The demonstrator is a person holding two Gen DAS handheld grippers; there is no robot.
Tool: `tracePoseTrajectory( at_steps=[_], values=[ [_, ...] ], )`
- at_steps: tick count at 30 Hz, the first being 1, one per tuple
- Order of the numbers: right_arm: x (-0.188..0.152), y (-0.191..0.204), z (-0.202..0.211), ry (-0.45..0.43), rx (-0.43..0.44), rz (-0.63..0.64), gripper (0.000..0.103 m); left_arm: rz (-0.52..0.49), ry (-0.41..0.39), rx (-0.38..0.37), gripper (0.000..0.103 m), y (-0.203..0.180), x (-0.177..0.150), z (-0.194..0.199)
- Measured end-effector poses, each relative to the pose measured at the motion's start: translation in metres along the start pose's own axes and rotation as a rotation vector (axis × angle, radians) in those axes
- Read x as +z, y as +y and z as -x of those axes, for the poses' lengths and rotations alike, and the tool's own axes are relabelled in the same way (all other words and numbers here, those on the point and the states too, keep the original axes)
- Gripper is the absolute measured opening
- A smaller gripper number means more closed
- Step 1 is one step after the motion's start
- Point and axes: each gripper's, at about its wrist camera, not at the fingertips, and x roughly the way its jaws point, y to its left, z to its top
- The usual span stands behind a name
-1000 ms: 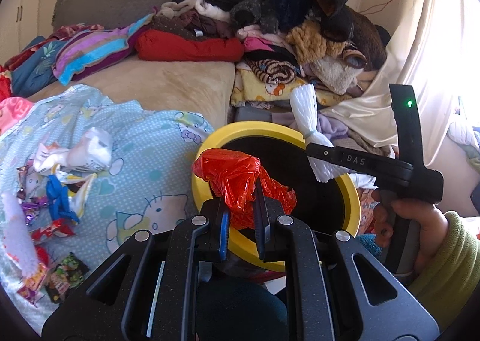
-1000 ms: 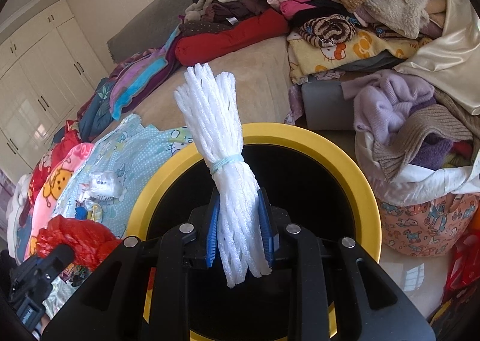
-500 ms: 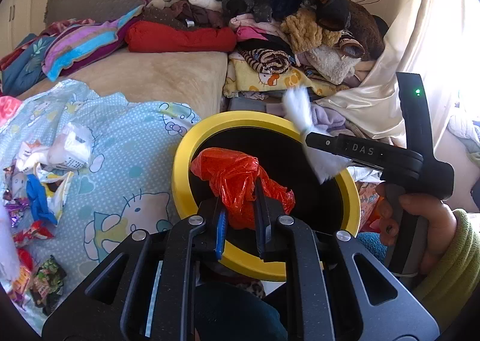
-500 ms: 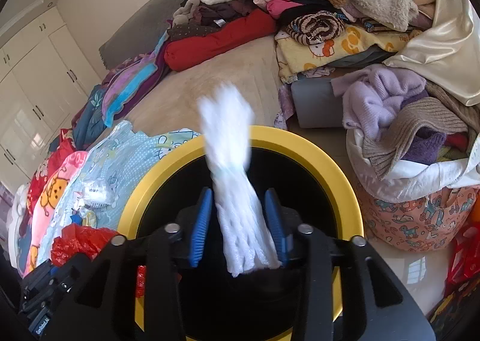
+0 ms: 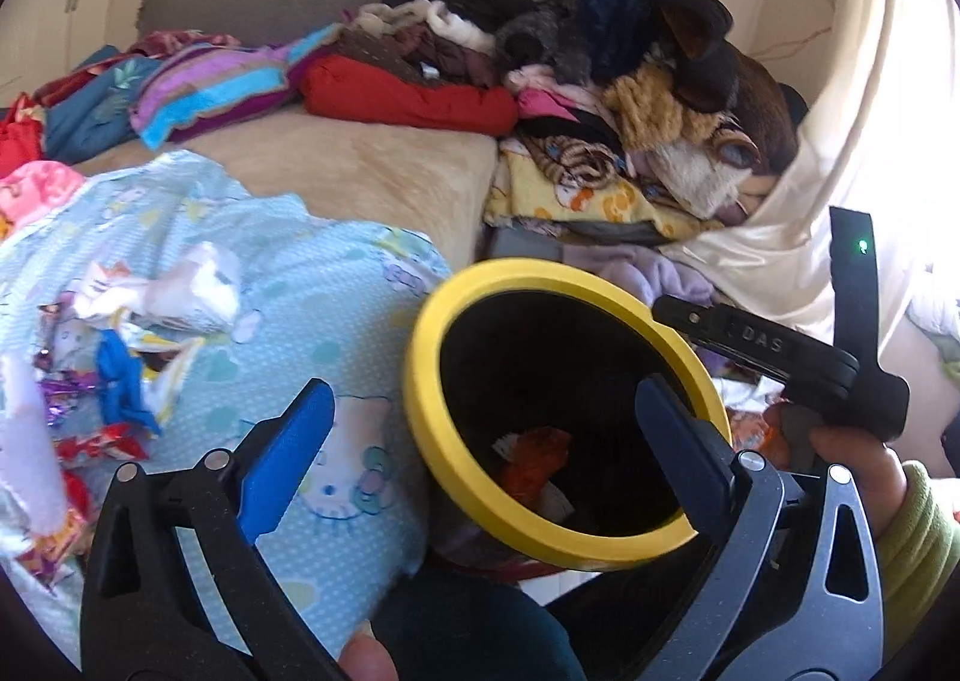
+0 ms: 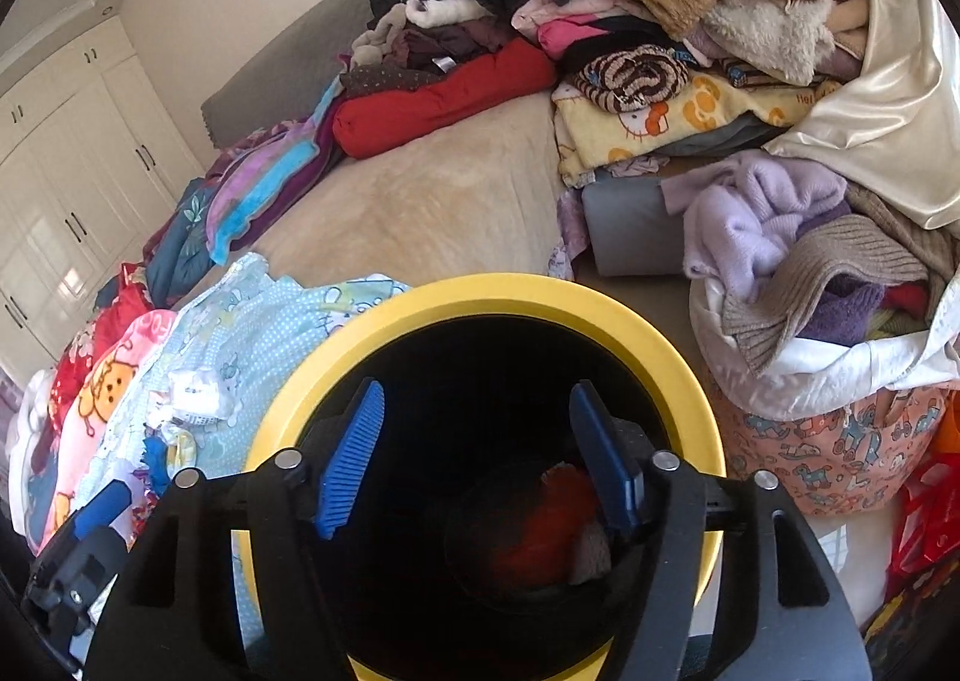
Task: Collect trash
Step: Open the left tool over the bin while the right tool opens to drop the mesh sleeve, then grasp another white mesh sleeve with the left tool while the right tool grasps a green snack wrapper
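Over the yellow-rimmed bin, my left gripper and right gripper now gape empty, the red bag and white netting dropped inside, leaving the wrappers on the bed.

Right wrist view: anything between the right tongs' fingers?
Nothing held. Between the open right tongs shows only the dark inside of the yellow-rimmed bin, with red plastic at the bottom.

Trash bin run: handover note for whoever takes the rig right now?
Left tongs: open, empty, at the bin's near rim.
Right tongs: open, empty, over the bin mouth.
Yellow-rimmed bin: red bag and something pale lie at the bottom.
Left to do: wrappers and a crumpled white piece are scattered on the blue blanket, left of the bin. Collect those next.
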Motion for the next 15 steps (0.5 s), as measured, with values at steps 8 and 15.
tracePoseTrajectory(
  at_steps=[8,15],
  values=[
    [0.000,0.032,0.011,-0.036,0.029,0.084,0.067,0.013,-0.067,0.084,0.093,0.017,0.007,0.025],
    [-0.005,0.062,0.017,-0.048,0.061,0.147,0.069,0.024,-0.122,0.145,0.093,0.033,0.012,0.044]
  ],
)
